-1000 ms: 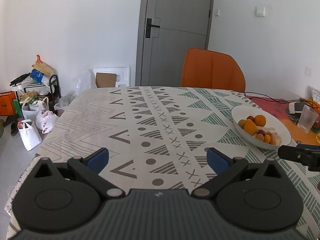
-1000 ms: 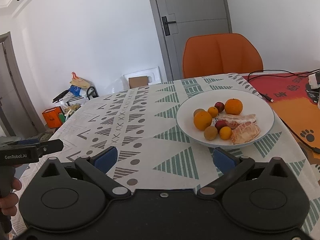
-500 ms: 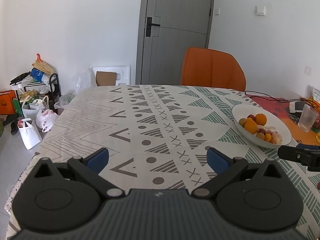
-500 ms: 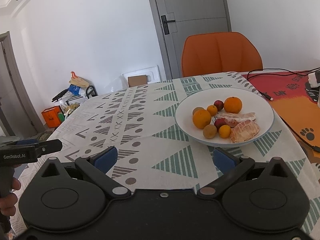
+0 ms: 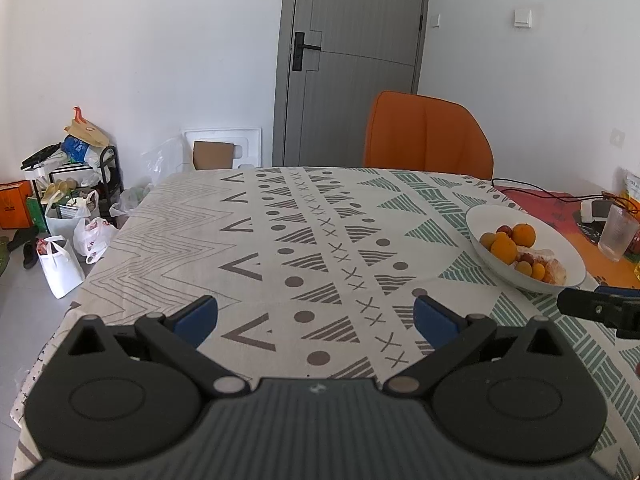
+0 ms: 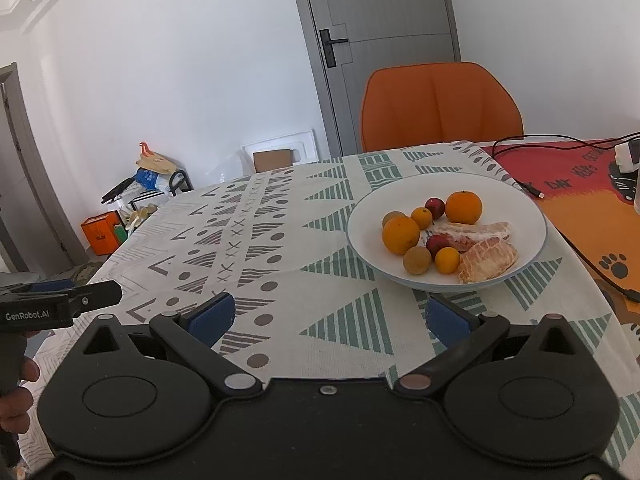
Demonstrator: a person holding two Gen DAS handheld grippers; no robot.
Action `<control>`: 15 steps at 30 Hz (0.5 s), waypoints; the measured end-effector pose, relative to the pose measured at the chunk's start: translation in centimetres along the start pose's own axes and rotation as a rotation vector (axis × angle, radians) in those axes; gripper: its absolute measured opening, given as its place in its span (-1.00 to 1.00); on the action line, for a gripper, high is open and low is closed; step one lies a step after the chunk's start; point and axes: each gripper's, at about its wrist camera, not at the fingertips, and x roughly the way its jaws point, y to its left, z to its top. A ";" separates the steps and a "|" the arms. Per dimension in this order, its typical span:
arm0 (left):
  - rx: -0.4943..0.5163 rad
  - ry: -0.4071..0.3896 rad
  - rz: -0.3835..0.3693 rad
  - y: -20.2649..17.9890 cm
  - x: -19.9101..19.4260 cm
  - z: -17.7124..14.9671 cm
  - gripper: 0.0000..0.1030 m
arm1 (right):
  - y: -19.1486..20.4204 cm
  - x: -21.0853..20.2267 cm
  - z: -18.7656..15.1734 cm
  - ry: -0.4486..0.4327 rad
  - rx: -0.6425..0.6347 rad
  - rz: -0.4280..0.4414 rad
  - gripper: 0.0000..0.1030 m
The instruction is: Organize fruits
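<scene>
Fruits (image 6: 444,236) heaped in white plate (image 6: 524,204) on tabletop (image 5: 280,240), rt side, on patterned cloth (image 6: 280,240). Nearest: left claw (image 5: 316,318) spread wide, blue pads (image 5: 198,316) w/ nothing between, hovering over cloth. Right claw (image 6: 329,316) also wide, empty, aimed at plate, near rim but apart. In plate, near to far: peeled citrus segment (image 6: 488,260), small orange (image 6: 447,260), brown round fruit (image 6: 417,260), big orange (image 6: 401,235), red fruit (image 6: 435,208), second big orange (image 6: 463,207). Clear cup (image 5: 618,238) on orange mat (image 6: 580,232), beyond plate in left view. Black cable (image 6: 532,144) across mat. Farther: orange chair (image 5: 428,138) at tabletop's far edge, grey door (image 5: 352,60) behind, bags (image 5: 60,266) on floor by wall.
</scene>
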 end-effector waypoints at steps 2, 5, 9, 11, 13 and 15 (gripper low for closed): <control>0.000 0.001 0.001 0.0 0.0 0.0 1.00 | 0.0 0.0 0.0 0.001 -0.001 0.000 1.00; -0.001 0.002 0.001 0.1 0.0 -0.1 1.00 | 0.0 0.0 0.0 0.001 -0.001 0.000 1.00; -0.001 0.001 0.002 0.1 0.0 -0.1 1.00 | 0.0 0.0 0.0 0.002 -0.002 -0.002 1.00; -0.001 0.001 0.002 0.2 0.0 -0.1 1.00 | 0.0 0.1 -0.1 0.003 -0.001 -0.001 1.00; -0.002 0.002 0.003 0.2 0.0 -0.1 1.00 | 0.0 0.1 -0.1 0.004 -0.001 -0.002 1.00; -0.002 0.002 0.003 0.2 0.0 -0.1 1.00 | 0.0 0.1 -0.1 0.003 -0.002 -0.001 1.00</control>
